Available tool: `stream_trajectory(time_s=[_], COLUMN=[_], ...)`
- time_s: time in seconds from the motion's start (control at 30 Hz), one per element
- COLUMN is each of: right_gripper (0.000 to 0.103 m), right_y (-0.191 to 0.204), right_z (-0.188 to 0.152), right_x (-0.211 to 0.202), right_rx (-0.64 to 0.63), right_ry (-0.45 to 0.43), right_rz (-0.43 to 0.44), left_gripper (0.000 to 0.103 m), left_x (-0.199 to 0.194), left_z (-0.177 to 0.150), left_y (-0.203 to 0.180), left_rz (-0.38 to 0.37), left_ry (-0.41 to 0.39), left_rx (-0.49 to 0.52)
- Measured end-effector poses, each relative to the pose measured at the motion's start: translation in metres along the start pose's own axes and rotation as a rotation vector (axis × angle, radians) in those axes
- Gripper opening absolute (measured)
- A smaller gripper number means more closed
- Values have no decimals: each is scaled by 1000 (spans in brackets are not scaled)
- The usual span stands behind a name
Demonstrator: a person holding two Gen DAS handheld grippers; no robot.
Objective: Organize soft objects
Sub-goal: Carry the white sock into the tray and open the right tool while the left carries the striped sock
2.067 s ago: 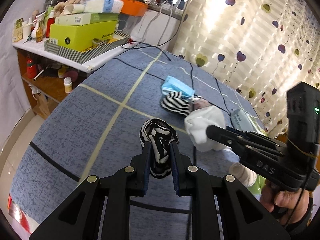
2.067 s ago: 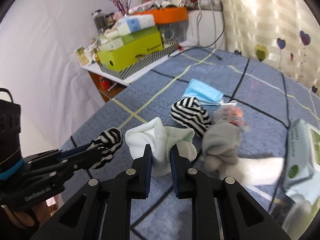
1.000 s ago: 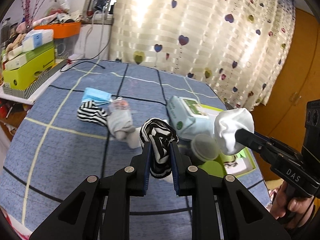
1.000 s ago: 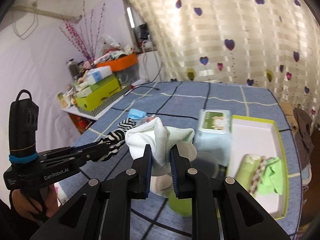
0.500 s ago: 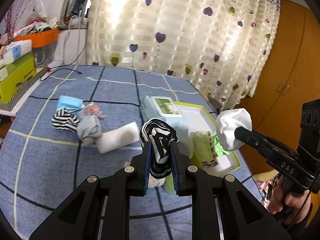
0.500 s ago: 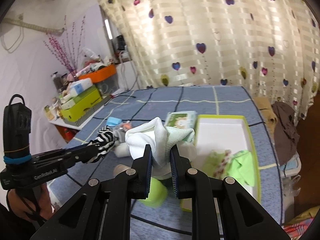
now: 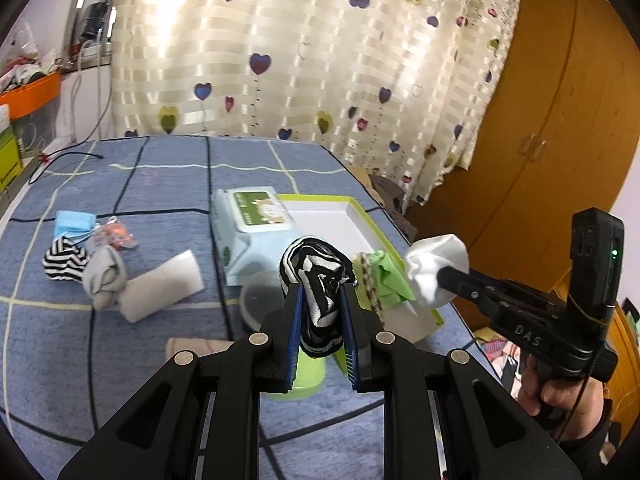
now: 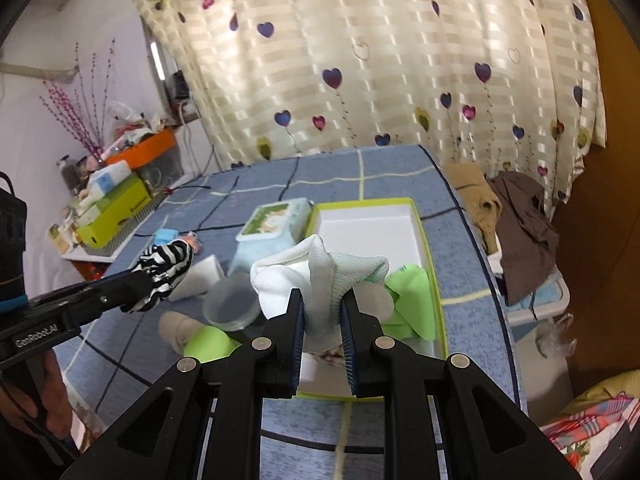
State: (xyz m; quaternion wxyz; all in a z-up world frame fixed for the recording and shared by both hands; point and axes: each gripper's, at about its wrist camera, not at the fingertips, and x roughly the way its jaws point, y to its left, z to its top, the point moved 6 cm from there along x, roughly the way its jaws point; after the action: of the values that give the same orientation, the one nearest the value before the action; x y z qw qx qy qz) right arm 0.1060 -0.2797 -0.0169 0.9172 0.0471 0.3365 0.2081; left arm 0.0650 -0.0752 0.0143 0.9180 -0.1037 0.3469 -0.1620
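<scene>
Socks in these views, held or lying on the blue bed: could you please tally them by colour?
Striped, black and white: 2, one held, one lying
White: 1, held
Grey and white: 1, lying
Total: 4
</scene>
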Motion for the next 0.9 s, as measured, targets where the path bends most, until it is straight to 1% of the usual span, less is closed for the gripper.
stream_trajectory(time_s=[0.27, 0.67, 0.9], right_gripper=[16, 16, 17], right_y=[-19, -46, -58], right_z=[-11, -37, -47], right_x=[11, 39, 55], right_rx=[18, 44, 53], right_ry=[39, 141, 189], right_rz=[-13, -27, -29], left_gripper=[20, 20, 20], left_x=[25, 78, 99], left_z=[-5, -34, -45], left_y=[-18, -52, -58], left_rz=[-27, -87, -100], left_ry=[54, 217, 293], left_rx=[31, 79, 81])
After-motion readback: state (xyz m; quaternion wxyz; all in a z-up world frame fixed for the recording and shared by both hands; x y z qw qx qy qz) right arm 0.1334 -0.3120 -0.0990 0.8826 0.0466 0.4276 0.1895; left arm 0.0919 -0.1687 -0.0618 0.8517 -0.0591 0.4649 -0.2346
